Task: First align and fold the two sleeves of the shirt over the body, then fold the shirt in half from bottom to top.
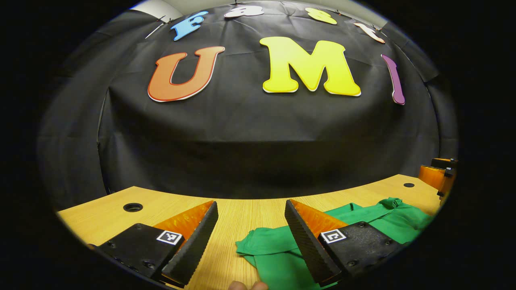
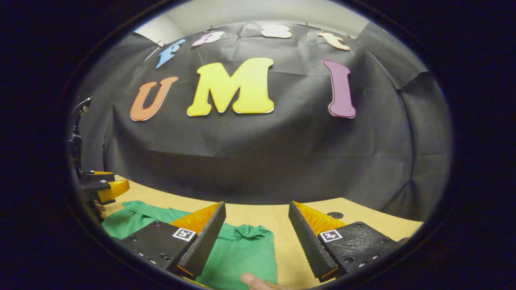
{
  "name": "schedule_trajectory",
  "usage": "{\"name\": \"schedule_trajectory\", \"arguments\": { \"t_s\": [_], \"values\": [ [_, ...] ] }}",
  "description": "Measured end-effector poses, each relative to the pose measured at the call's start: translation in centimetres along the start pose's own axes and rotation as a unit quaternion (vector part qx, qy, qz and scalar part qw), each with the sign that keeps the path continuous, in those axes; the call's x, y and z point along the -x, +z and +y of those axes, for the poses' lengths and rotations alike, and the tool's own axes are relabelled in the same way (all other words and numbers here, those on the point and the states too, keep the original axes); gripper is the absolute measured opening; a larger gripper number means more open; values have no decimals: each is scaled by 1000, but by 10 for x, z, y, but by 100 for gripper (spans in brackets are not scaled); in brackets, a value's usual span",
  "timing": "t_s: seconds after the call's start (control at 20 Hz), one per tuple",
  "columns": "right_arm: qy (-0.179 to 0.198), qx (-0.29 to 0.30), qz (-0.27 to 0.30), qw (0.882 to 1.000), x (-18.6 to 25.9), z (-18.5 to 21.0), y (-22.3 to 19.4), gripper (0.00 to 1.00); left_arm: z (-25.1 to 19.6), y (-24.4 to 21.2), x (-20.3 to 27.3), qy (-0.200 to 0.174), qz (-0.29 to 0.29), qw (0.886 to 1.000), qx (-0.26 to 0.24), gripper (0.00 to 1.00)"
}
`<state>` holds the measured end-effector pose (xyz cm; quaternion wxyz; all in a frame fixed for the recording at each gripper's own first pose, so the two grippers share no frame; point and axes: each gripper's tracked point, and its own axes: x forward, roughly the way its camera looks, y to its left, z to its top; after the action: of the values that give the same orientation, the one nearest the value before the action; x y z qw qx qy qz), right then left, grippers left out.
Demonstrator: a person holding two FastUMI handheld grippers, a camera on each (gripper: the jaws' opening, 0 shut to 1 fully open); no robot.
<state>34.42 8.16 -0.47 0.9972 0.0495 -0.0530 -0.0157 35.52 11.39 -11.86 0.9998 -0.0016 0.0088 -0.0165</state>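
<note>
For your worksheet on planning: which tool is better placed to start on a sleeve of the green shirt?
Probably the left tool: the shirt sleeve edge lies between its open fingers.

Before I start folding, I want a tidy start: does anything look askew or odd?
The green shirt lies rumpled on the wooden table, its sleeve bunched, not spread flat. Both claws, left and right, are open above it. Nothing looks spilled or damaged.

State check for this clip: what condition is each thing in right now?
Left hand-held gripper: open, holding nothing, above the table.
Right hand-held gripper: open, holding nothing.
Green shirt: lying on the table, rumpled, not yet folded in half.
Wooden table: bears the shirt.
</note>
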Motion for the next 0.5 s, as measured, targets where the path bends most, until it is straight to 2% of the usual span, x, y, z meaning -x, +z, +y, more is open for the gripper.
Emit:
{"name": "schedule_trajectory", "arguments": {
  "t_s": [0.2,0.3,0.4,0.5],
  "values": [
    [2,28,-21,999,59,2,13,95,2,0,51,11,0,1000,1,100],
    [-6,36,-27,999,90,-2,21,96,-4,-4,85,10,20,999,27,100],
    [5,29,-21,999,125,2,28,95,-7,14,125,11,11,999,52,100],
    [5,19,-22,1000,164,-2,38,95,-7,42,167,19,-17,999,44,100]
  ]
}}
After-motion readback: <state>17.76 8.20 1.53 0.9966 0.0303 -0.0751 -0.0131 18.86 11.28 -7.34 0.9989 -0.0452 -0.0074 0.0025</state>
